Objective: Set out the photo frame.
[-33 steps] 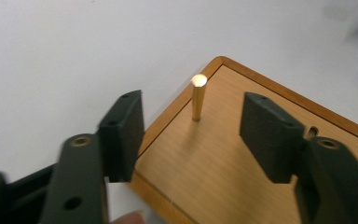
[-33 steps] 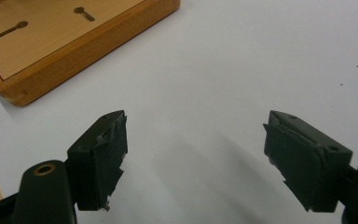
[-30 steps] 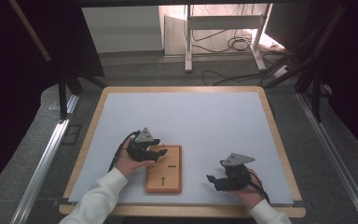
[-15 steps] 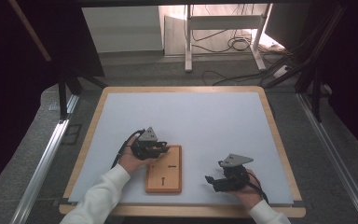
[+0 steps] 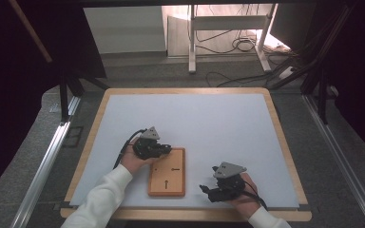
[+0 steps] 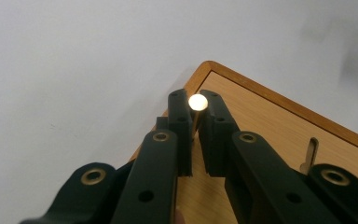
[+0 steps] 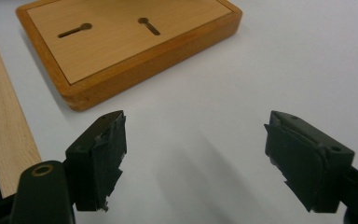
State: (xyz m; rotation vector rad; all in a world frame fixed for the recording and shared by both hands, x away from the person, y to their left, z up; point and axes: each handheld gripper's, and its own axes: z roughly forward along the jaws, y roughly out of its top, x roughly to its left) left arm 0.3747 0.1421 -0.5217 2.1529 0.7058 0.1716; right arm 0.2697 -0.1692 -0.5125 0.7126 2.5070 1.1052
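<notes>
**Peg pinched at the board's corner**

We see the left gripper [image 6: 195, 122] with its fingers [image 6: 179, 126] just closed on a small pale wooden peg [image 6: 198, 102], held between the tips above the corner of the slotted wooden board [image 6: 279, 133] on the white tabletop [image 5: 209, 123]. The right gripper [image 7: 193, 154] hovers beside the board, fingers spread and empty.

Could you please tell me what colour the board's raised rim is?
The wooden board's rim is orange-brown, darker than its pale top; right gripper view.
</notes>
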